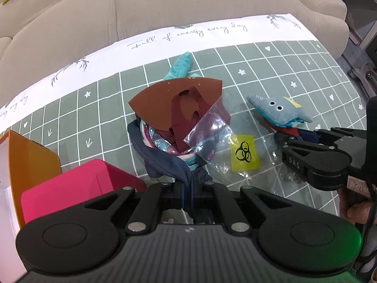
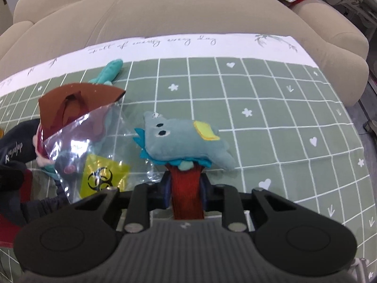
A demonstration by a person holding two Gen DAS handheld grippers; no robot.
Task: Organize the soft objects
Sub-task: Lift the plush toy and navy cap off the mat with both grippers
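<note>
My left gripper [image 1: 187, 195] is shut on the rim of a navy fabric bag [image 1: 165, 162] that holds soft items, a brown felt piece [image 1: 174, 92] and the end of a clear plastic bag [image 1: 243, 153] with a yellow biohazard label. A grey-blue plush toy [image 2: 186, 141] with a yellow patch lies on the cloth. My right gripper [image 2: 186, 179] is shut on the red strap [image 2: 187, 200] under the toy. From the left wrist view the right gripper [image 1: 291, 133] sits just below the plush toy [image 1: 278, 109].
A green grid tablecloth [image 2: 282, 118] covers the surface in front of a beige sofa [image 2: 188, 11]. A teal plush [image 1: 180, 67] pokes out behind the brown felt. A pink box [image 1: 70, 184] and an orange box [image 1: 28, 155] stand at the left.
</note>
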